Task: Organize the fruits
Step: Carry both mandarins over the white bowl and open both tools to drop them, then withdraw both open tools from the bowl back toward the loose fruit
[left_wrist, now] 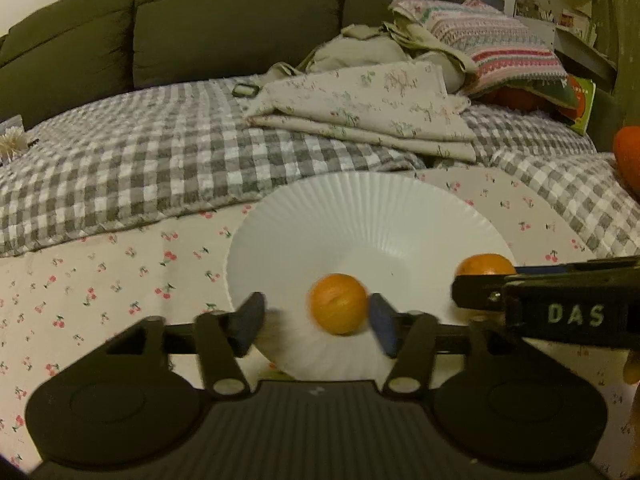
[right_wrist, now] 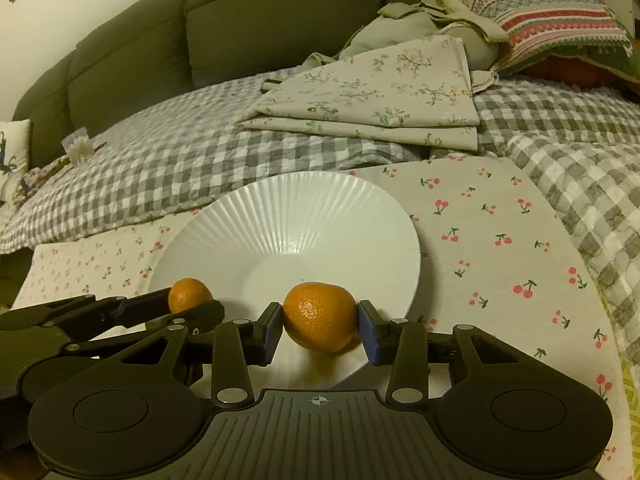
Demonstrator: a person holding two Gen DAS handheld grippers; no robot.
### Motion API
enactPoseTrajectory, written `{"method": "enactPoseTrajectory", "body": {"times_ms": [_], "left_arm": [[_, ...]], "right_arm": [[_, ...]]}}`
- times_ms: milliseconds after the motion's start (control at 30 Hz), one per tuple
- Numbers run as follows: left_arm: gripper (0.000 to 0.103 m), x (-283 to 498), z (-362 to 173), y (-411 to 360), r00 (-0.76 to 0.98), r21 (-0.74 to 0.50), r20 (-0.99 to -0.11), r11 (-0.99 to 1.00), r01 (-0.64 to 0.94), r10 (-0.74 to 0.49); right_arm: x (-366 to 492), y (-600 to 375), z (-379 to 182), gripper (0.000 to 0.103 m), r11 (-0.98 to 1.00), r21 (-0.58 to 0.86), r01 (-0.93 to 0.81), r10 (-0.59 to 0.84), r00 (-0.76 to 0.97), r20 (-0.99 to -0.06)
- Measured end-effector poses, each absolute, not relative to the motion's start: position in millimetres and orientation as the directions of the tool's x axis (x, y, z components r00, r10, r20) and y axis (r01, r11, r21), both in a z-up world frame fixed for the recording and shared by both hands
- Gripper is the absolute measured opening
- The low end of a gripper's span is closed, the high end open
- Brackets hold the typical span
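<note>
A white ribbed plate [left_wrist: 360, 216] [right_wrist: 288, 208] lies on a cherry-print cloth. In the left wrist view my left gripper [left_wrist: 318, 322] is open over the plate's near side; a small mandarin [left_wrist: 339, 308] lies between its fingers, close to the right pad and apart from the left pad. In the right wrist view my right gripper [right_wrist: 320, 326] is shut on a larger mandarin [right_wrist: 320, 316], both pads touching it, over the plate's near rim. The right gripper's finger and its mandarin [left_wrist: 484, 266] show at the right of the left view. The left gripper with its mandarin [right_wrist: 189, 294] shows at the left of the right view.
The cherry-print cloth [right_wrist: 500, 248] lies over a grey checked blanket [left_wrist: 140, 152] on a dark green sofa [left_wrist: 200, 20]. Folded floral fabric [right_wrist: 380, 96], crumpled beige cloth and a striped pillow [right_wrist: 552, 12] lie behind the plate. An orange object [left_wrist: 628, 156] sits at the far right edge.
</note>
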State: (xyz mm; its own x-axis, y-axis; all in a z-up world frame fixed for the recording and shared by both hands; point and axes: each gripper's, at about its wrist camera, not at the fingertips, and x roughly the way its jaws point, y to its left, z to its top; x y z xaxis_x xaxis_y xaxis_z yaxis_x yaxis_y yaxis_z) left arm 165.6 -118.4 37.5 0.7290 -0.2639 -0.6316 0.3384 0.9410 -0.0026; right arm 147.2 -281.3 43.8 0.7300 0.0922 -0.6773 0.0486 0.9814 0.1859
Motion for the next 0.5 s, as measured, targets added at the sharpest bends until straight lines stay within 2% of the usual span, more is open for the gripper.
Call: {"method": "enactPoseTrajectory", "body": {"times_ms": [67,100,167,500], "left_arm": [[0.064,164.7,42.2,-115.2,0.735,-0.008,-0.623,0.941,0.338,-0.269],[0.065,163.9,45.0,-112.3,0.733,-0.018,-0.622,0.941,0.338,-0.275],[0.065,161.9,49.7,-105.6,0.731,-0.037,-0.623,0.944,0.327,-0.277],[0.066,135.6,71.4,-59.4,0.719,-0.137,-0.641,0.961,0.238,-0.270]], "right_arm": [[145.4,-285.3,47.3,0.045,0.978,0.198,0.063,0.089,0.734,-0.673],[143.3,-287.9,50.2,0.058,0.976,0.206,0.070,0.087,0.742,-0.664],[138.8,-292.9,57.7,0.070,0.971,0.221,0.092,0.074,0.764,-0.641],[114.1,-306.3,84.0,0.070,0.955,0.265,0.130,0.059,0.795,-0.604]]}}
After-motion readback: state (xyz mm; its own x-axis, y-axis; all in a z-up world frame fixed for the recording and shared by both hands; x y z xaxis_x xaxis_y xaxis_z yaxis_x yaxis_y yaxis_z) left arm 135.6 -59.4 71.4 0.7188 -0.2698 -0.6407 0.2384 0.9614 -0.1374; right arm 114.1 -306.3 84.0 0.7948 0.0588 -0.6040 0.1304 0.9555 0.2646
